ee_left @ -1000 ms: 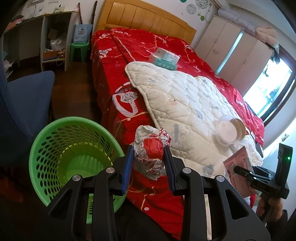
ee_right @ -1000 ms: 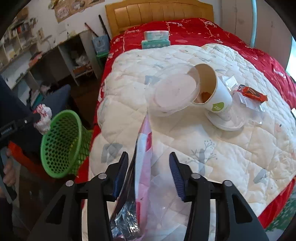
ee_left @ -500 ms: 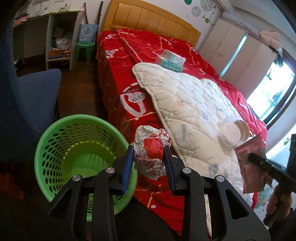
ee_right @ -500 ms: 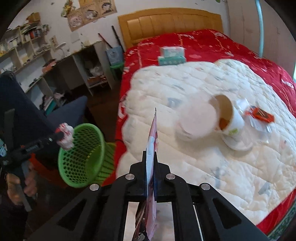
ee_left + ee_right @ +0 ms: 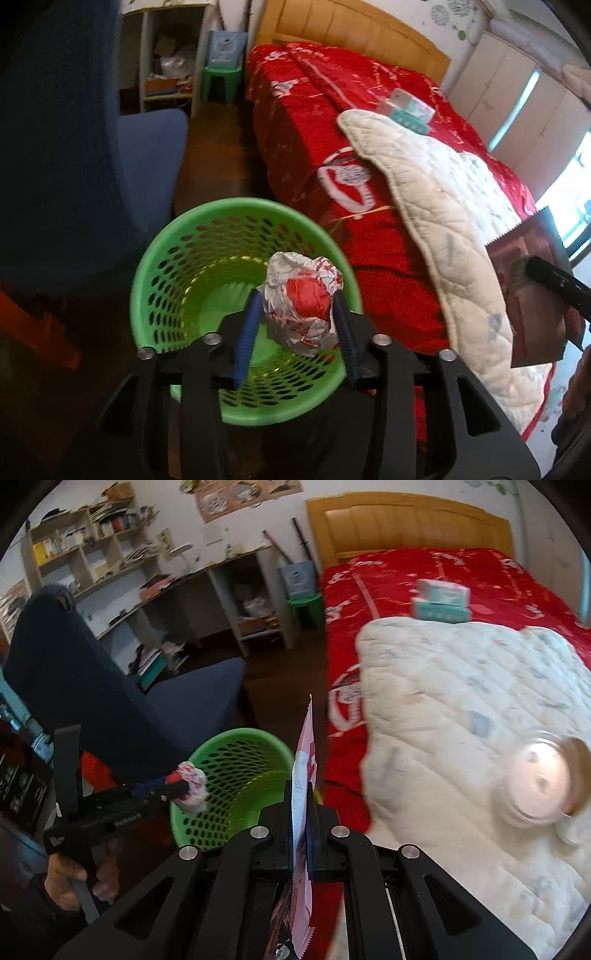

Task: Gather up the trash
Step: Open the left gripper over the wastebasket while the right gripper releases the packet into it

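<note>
Right wrist view alone shows right claw [image 5: 300,812] clamping pink wrapper [image 5: 303,849]; left claw [image 5: 293,325] opening around crumpled wrapper [image 5: 301,301].

Motion smears the cup [image 5: 546,779] and tissue boxes [image 5: 441,603] on the bed; the pink wrapper's [image 5: 303,867] lower end is cut off.

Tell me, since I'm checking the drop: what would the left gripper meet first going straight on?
Probably the inside of the green basket: the left gripper, jaws opening around the crumpled wrapper, points into its mouth. Depth is unclear.
</note>
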`<state>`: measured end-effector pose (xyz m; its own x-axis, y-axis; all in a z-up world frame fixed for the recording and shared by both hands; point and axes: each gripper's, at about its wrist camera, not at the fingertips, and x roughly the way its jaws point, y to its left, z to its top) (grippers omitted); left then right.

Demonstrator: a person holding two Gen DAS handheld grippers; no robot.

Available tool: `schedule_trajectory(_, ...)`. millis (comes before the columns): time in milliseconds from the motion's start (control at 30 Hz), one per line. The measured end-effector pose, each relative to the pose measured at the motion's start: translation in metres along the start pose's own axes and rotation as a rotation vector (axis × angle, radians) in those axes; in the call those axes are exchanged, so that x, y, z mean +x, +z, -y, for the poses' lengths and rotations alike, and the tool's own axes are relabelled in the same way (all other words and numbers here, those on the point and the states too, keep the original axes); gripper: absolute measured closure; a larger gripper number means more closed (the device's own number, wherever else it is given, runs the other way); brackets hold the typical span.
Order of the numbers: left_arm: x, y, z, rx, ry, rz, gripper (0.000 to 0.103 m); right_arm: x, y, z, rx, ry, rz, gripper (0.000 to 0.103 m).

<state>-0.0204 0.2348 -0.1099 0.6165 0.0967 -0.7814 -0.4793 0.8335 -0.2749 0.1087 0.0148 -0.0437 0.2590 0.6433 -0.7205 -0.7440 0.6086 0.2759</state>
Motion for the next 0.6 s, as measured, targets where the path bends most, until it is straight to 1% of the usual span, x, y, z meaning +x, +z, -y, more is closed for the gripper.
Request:
schedule_trajectory(33,0.000,-0.001,-0.005,-0.005,0.008,-0.002,0.056,0.006,0.002,-0.004,-0.004,0.009,-0.006,0.098)
schedule_trajectory(100,-0.002,-0.002,-0.013,-0.018,0.017,-0.005,0.048,0.019,0.006,-0.015,-0.019,0.029,-0.022,0.098)
schedule_trajectory(233,-0.008,-0.007,-0.030,-0.051,0.034,0.000,0.047,0.050,0.013,-0.036,-0.026,0.073,-0.060,0.097)
schedule_trajectory(300,-0.013,-0.009,-0.037,-0.067,0.038,0.007,0.043,0.066,0.015,-0.046,-0.023,0.093,-0.078,0.097)
schedule_trajectory(400,-0.021,-0.010,-0.046,-0.085,0.052,0.025,0.041,0.089,0.016,-0.061,-0.026,0.109,-0.108,0.095)
schedule_trajectory(500,-0.026,-0.010,-0.054,-0.102,0.061,0.038,0.038,0.108,0.018,-0.072,-0.007,0.138,-0.126,0.088)
schedule_trajectory(567,-0.027,-0.010,-0.057,-0.111,0.058,0.042,0.037,0.114,0.018,-0.075,0.015,0.157,-0.123,0.087)
schedule_trajectory(600,-0.028,-0.010,-0.058,-0.114,0.059,0.043,0.035,0.119,0.019,-0.076,0.031,0.170,-0.125,0.078)
